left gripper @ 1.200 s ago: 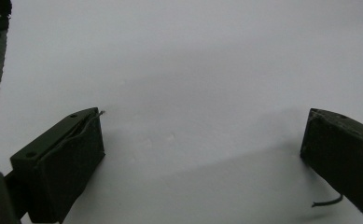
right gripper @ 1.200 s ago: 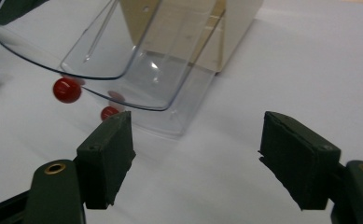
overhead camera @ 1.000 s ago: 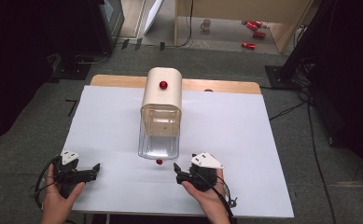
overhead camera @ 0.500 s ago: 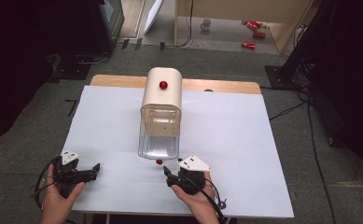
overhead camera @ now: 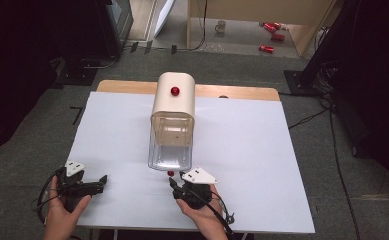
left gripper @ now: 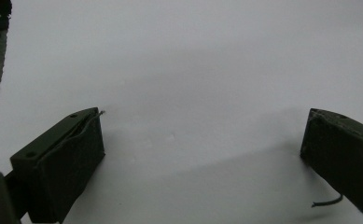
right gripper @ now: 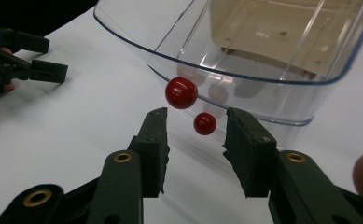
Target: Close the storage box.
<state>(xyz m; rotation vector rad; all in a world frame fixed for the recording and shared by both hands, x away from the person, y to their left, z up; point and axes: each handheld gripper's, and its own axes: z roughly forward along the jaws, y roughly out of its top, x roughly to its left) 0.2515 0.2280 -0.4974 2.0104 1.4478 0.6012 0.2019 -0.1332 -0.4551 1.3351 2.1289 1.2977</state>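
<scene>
The work looks barely begun — the right gripper (right gripper: 195, 135) is set to pick up a small red ball (right gripper: 205, 123) from the white table (overhead camera: 262, 165), and nothing is gripped yet. Its jaws have just been closing; they stand a little apart with the ball ahead of the tips, near the gap but not pressed by either pad. The ball lies just at the open mouth of the clear bin (right gripper: 263, 56) of the cream dispenser (overhead camera: 174, 97), in front of its rim. A second red ball (right gripper: 181, 92) shows at the rim, a little farther off; whether it rests on the table or hangs there I cannot tell.

Left to do, as I judge it: close on the ball, lift it and carry it off.

The left gripper (overhead camera: 89, 186) rests well apart on the table, jaws wide and empty.

Count — two grippers, one dispenser with one bin, two loose balls, plus one red knob (overhead camera: 174, 90) on the dispenser's top.
</scene>
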